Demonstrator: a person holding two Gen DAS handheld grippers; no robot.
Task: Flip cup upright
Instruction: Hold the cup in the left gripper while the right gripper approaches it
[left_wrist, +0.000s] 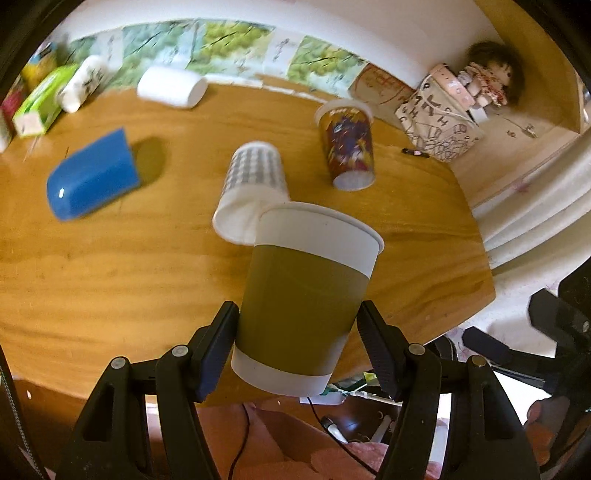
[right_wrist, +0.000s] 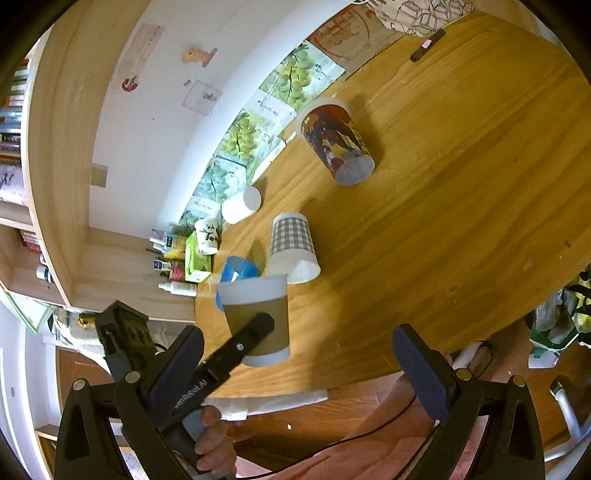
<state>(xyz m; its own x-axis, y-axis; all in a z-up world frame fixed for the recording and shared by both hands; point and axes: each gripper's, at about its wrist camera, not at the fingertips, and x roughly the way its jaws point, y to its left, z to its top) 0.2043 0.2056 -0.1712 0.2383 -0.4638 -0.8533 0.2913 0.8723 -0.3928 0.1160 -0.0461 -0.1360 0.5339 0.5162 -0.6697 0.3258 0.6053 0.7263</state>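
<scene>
My left gripper (left_wrist: 297, 325) is shut on a paper cup with an olive-brown sleeve (left_wrist: 303, 295), held mouth-up above the near edge of the wooden table (left_wrist: 110, 277). The right wrist view shows the same cup (right_wrist: 258, 317) with a left gripper finger across it. My right gripper (right_wrist: 295, 354) is open and empty, off the table's near edge. A grey-checked white cup (left_wrist: 251, 192) (right_wrist: 293, 247) and a colourful printed cup (left_wrist: 349, 144) (right_wrist: 336, 142) lie on their sides on the table.
A blue cup (left_wrist: 92, 177) (right_wrist: 238, 271) and a white cup (left_wrist: 171, 86) (right_wrist: 242, 205) lie further left. Boxes and bottles (left_wrist: 40, 96) line the back left. A patterned bag (left_wrist: 439, 122) and a doll (left_wrist: 487, 77) sit back right. The table edge falls off to the right.
</scene>
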